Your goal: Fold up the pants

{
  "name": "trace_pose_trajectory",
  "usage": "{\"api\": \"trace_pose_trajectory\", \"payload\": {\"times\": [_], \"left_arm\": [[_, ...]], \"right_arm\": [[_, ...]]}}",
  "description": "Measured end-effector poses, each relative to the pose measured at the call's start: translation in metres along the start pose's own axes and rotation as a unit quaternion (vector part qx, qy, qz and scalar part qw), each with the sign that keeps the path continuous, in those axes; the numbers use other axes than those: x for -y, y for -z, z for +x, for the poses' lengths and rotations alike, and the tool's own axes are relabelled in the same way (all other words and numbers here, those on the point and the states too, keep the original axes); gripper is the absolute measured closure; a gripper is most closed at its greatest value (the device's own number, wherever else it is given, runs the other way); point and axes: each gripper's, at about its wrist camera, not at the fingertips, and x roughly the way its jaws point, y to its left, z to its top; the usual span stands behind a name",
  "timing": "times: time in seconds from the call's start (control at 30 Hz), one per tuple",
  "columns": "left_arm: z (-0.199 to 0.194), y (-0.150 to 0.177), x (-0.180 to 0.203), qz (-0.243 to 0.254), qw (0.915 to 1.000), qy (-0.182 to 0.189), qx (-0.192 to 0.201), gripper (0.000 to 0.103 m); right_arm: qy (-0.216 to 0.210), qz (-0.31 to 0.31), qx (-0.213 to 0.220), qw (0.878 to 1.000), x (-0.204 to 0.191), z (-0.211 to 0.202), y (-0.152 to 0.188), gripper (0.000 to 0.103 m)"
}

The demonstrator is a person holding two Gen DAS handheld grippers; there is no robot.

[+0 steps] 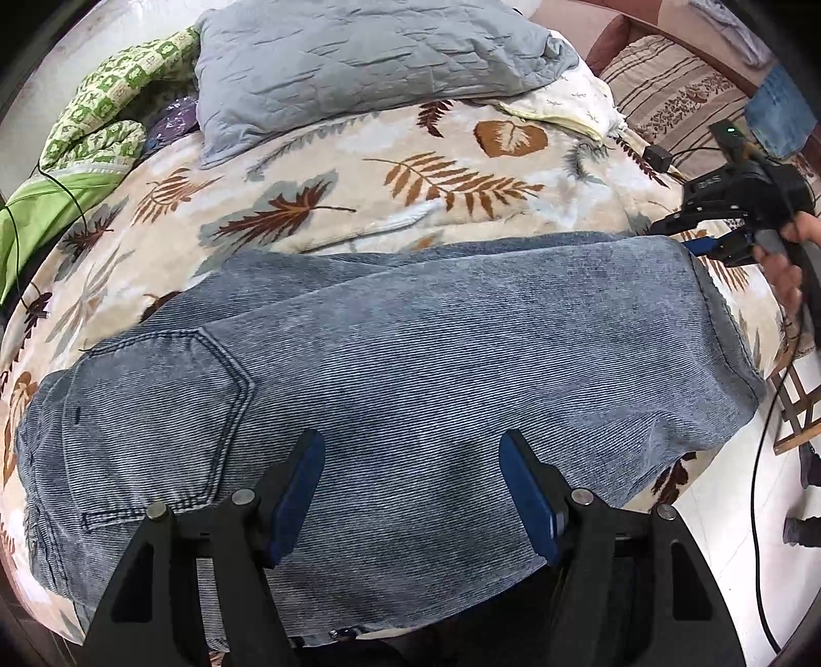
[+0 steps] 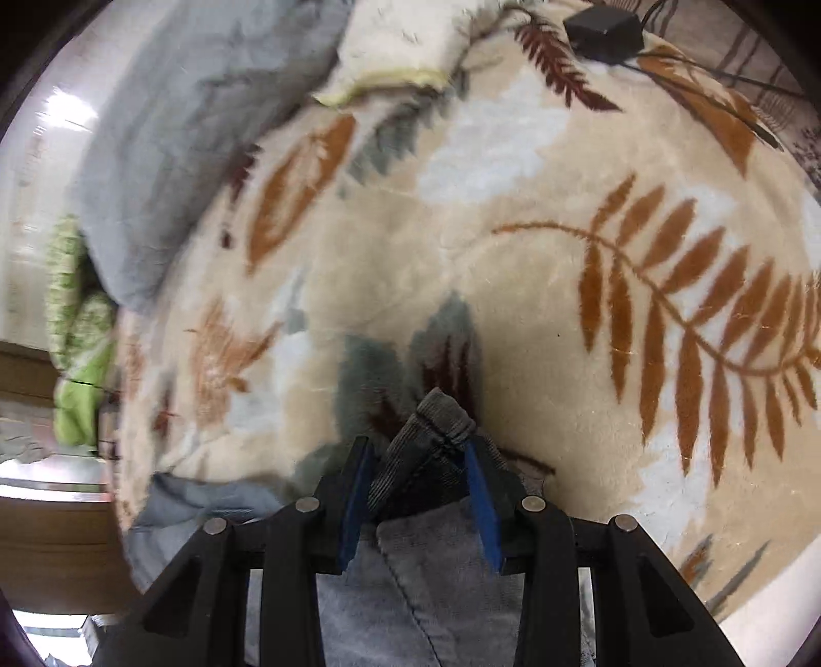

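Blue-grey corduroy pants (image 1: 410, 359) lie across a leaf-patterned blanket (image 1: 410, 179), back pocket (image 1: 154, 410) at the left and leg end at the right. My left gripper (image 1: 413, 462) hovers over the near middle of the pants, its blue pads wide apart with only flat fabric below them, so it is open. At the far right corner of the leg end, my right gripper (image 1: 692, 246) is held by a hand (image 1: 785, 267). In the right wrist view, this right gripper (image 2: 418, 462) is shut on a bunched hem of the pants (image 2: 441, 415).
A grey quilted pillow (image 1: 359, 66) and green patterned bedding (image 1: 102, 113) lie at the back of the bed. A small black box (image 2: 605, 31) with a cable sits at the back right. Beyond the bed's right edge are white floor, a wooden stool (image 1: 795, 410) and a black cable (image 1: 759, 513).
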Motion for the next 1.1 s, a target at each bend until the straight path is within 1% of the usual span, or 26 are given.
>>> {"api": "trace_pose_trajectory", "payload": {"times": [0.07, 0.1, 0.13, 0.17, 0.23, 0.27, 0.33, 0.37, 0.4, 0.43, 0.47, 0.5, 0.53, 0.57, 0.6, 0.67, 0.73, 0.8, 0.83, 0.9, 0.97, 1.0, 1.03, 1.07, 1.1], "left_arm": [[-0.007, 0.0, -0.006, -0.001, 0.9999, -0.006, 0.009, 0.032], [-0.011, 0.0, -0.011, -0.001, 0.9998, -0.009, 0.015, 0.032], [-0.017, 0.0, -0.018, -0.002, 0.9995, -0.016, 0.026, 0.032], [-0.022, 0.0, -0.026, -0.005, 0.999, -0.026, 0.035, 0.032], [-0.032, 0.0, -0.046, -0.016, 0.997, -0.053, 0.053, 0.032], [-0.036, 0.0, -0.062, -0.028, 0.9954, -0.07, 0.059, 0.032], [-0.044, 0.0, -0.095, -0.058, 0.9913, -0.101, 0.062, 0.032], [-0.048, 0.001, -0.106, -0.07, 0.9892, -0.112, 0.063, 0.032], [-0.052, 0.002, -0.12, -0.084, 0.9865, -0.124, 0.066, 0.032], [-0.057, 0.005, -0.135, -0.102, 0.9833, -0.134, 0.069, 0.032], [-0.059, 0.008, -0.145, -0.114, 0.9811, -0.139, 0.07, 0.032], [-0.06, 0.011, -0.152, -0.122, 0.9798, -0.142, 0.07, 0.032], [-0.061, 0.015, -0.159, -0.128, 0.9788, -0.144, 0.068, 0.032], [-0.06, 0.018, -0.165, -0.132, 0.978, -0.148, 0.065, 0.032], [-0.059, 0.021, -0.17, -0.138, 0.9771, -0.149, 0.063, 0.032], [-0.058, 0.024, -0.174, -0.145, 0.9768, -0.145, 0.063, 0.032], [-0.055, 0.024, -0.174, -0.14, 0.9775, -0.145, 0.063, 0.032], [-0.051, 0.015, -0.17, -0.128, 0.9793, -0.144, 0.062, 0.032], [-0.052, 0.009, -0.167, -0.121, 0.9802, -0.144, 0.063, 0.032], [-0.061, -0.006, -0.162, -0.109, 0.98, -0.147, 0.078, 0.032], [-0.071, -0.015, -0.158, -0.109, 0.9809, -0.133, 0.09, 0.032], [-0.074, -0.015, -0.156, -0.112, 0.9816, -0.123, 0.094, 0.032], [-0.075, -0.013, -0.154, -0.114, 0.9826, -0.112, 0.094, 0.032], [-0.074, -0.008, -0.151, -0.114, 0.9844, -0.098, 0.091, 0.031], [-0.071, -0.002, -0.149, -0.115, 0.9859, -0.088, 0.085, 0.031]], "right_arm": [[0.028, -0.011, 0.003, 1.0, -0.008, 0.002, -0.002, 0.064], [0.04, -0.022, 0.009, 0.999, -0.011, 0.001, -0.003, 0.069], [0.055, -0.038, 0.017, 0.998, -0.015, 0.0, -0.002, 0.085], [0.062, -0.054, 0.03, 0.996, -0.018, -0.004, 0.0, 0.095], [0.084, -0.064, 0.056, 0.993, -0.019, -0.012, 0.001, 0.098], [0.088, -0.066, 0.072, 0.991, -0.019, -0.015, 0.001, 0.098], [0.073, -0.066, 0.091, 0.991, -0.016, -0.02, -0.001, 0.102], [0.089, -0.07, 0.109, 0.988, -0.019, -0.027, 0.001, 0.102], [0.096, -0.071, 0.125, 0.985, -0.02, -0.033, 0.003, 0.102], [0.093, -0.07, 0.141, 0.983, -0.021, -0.041, 0.004, 0.102], [0.069, -0.069, 0.157, 0.983, -0.022, -0.051, 0.006, 0.102], [0.026, -0.077, 0.161, 0.984, -0.024, -0.059, 0.009, 0.101], [0.003, -0.089, 0.154, 0.984, -0.027, -0.063, 0.011, 0.1], [-0.012, -0.106, 0.138, 0.985, -0.032, -0.066, 0.014, 0.1], [-0.018, -0.121, 0.123, 0.985, -0.035, -0.069, 0.019, 0.1], [-0.024, -0.131, 0.115, 0.984, -0.029, -0.074, 0.025, 0.1], [-0.015, -0.123, 0.105, 0.987, -0.013, -0.076, 0.029, 0.1], [-0.041, -0.107, 0.091, 0.989, -0.001, -0.079, 0.03, 0.098], [-0.054, -0.11, 0.091, 0.988, -0.004, -0.08, 0.031, 0.098], [-0.081, -0.143, 0.087, 0.983, -0.032, -0.08, 0.044, 0.097], [-0.126, -0.186, 0.062, 0.972, -0.072, -0.068, 0.053, 0.097], [-0.155, -0.211, 0.044, 0.964, -0.098, -0.059, 0.06, 0.097], [-0.172, -0.232, 0.028, 0.957, -0.123, -0.046, 0.063, 0.097], [-0.183, -0.265, 0.006, 0.947, -0.158, -0.03, 0.072, 0.095], [-0.18, -0.289, -0.008, 0.94, -0.18, -0.019, 0.079, 0.091]]}}
